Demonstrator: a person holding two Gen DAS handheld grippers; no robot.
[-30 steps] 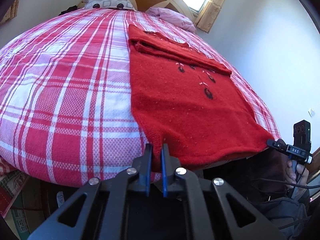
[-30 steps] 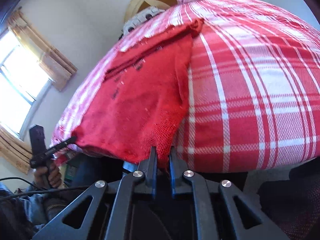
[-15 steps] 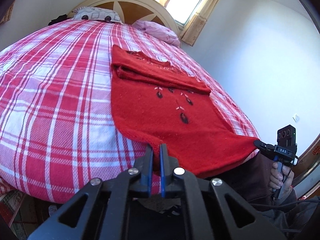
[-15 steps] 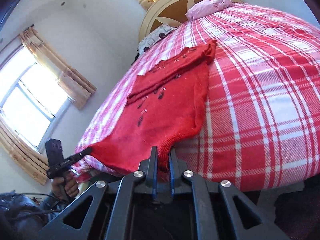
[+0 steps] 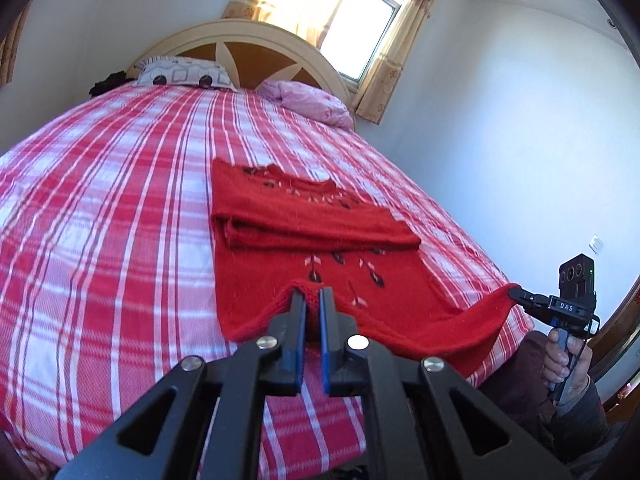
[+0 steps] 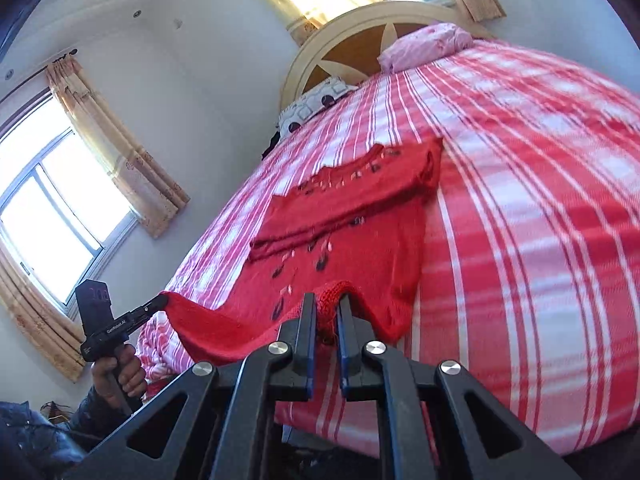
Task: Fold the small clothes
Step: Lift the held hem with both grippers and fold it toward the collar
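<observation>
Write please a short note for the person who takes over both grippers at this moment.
Left gripper: shut on one hem corner of the red sweater.
Right gripper: shut on the other hem corner.
Where: the sweater lies on the plaid bedspread, neckline toward the headboard; the hem is lifted off the bed.
Done: sleeves are folded across the chest.
Left: probably carry the hem up to the shoulders, release, smooth.

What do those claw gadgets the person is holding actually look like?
Each claw is matte black with angular struts, silver screw heads and blue-edged fingers. Seen from the side, the right claw has a pistol handle, a boxy top block and white lettering; the left claw too. Dark sleeves.
</observation>
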